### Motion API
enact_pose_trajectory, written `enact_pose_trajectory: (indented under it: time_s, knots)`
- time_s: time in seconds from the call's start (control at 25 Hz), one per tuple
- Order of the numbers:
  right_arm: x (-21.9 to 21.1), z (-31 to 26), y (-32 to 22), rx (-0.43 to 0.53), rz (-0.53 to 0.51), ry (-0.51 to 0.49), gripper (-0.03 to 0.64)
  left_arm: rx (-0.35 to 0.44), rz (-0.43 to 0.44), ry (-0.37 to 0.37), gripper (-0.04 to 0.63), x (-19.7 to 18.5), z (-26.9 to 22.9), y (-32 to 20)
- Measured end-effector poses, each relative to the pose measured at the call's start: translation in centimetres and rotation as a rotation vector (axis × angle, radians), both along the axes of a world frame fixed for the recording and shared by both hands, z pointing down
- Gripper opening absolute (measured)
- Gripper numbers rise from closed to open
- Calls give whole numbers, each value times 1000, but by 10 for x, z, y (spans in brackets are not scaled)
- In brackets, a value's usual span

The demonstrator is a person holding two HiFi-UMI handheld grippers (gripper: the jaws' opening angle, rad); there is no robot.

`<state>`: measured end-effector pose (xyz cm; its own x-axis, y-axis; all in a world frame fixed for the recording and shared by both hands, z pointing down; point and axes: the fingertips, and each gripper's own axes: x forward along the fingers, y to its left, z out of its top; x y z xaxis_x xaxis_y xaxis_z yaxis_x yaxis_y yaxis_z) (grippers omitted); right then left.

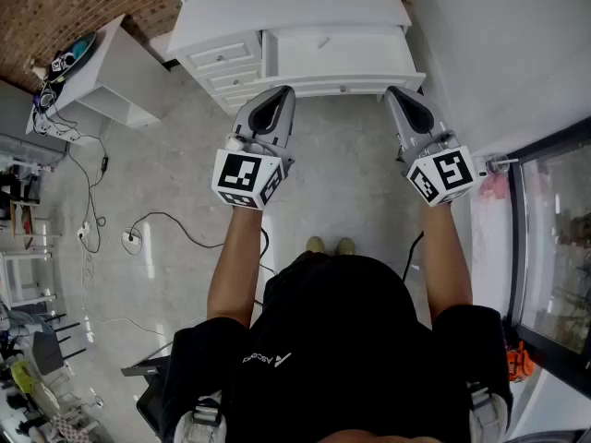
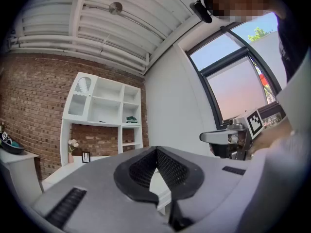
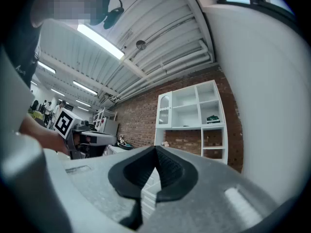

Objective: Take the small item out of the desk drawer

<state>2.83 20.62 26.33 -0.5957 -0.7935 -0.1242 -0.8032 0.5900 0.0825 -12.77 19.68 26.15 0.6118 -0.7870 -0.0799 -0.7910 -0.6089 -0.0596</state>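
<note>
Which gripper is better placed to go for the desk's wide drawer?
Right, but narrowly: the right gripper looks slightly nearer the knob of the wide drawer than the left gripper. Both are shut and empty.

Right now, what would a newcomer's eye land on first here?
The left gripper and right gripper, grey with marker cubes, held out side by side, both shut and empty. Just ahead of them stands a white desk with drawers; behind it, a white shelf unit against the brick wall.
</note>
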Motion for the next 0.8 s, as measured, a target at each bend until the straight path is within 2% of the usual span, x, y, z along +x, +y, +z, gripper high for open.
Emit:
enact_pose_trajectory:
  time_s: [0.44, 0.8]
  knots:
    - [-16, -3, -5, 9, -6, 7, 0, -5, 11, 12, -2, -10, 4, -8]
    - [-47, 5, -20, -5, 15, 28, 0, -1, 53, 59, -2, -35, 7, -26]
